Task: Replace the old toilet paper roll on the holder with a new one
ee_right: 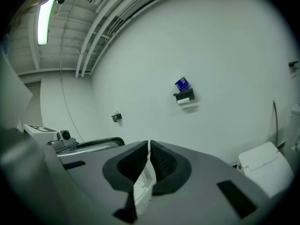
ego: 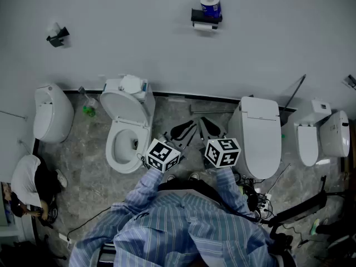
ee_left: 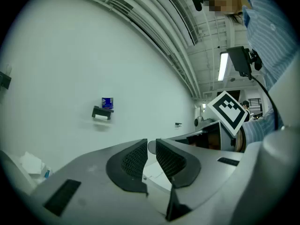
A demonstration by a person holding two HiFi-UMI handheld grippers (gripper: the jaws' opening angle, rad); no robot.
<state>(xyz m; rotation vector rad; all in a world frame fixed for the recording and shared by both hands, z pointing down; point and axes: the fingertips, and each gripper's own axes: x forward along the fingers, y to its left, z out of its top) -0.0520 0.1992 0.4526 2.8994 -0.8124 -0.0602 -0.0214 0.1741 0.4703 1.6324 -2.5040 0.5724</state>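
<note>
A black toilet paper holder (ego: pixel 206 19) is fixed high on the white wall, with a blue-wrapped new roll (ego: pixel 210 5) on top and a white roll (ego: pixel 203 27) hanging under it. Both grippers are held out low in front of me, far short of the wall. My left gripper (ego: pixel 183 131) and right gripper (ego: pixel 210 128) are shut and empty. The left gripper view shows its jaws (ee_left: pixel 151 146) together, with the holder (ee_left: pixel 102 113) and blue roll (ee_left: pixel 107 102) far off. In the right gripper view the gripper (ee_right: pixel 149 146) is shut too, below the holder (ee_right: pixel 183 96) and blue roll (ee_right: pixel 182 84).
Several toilets line the wall: one with its lid up (ego: pixel 125 132) at my left, a closed one (ego: pixel 258 135) at my right, others beyond (ego: pixel 52 113) (ego: pixel 314 138). A second wall holder (ego: pixel 57 36) is far left. A person crouches at lower left (ego: pixel 28 185). Cables lie on the floor (ego: pixel 258 202).
</note>
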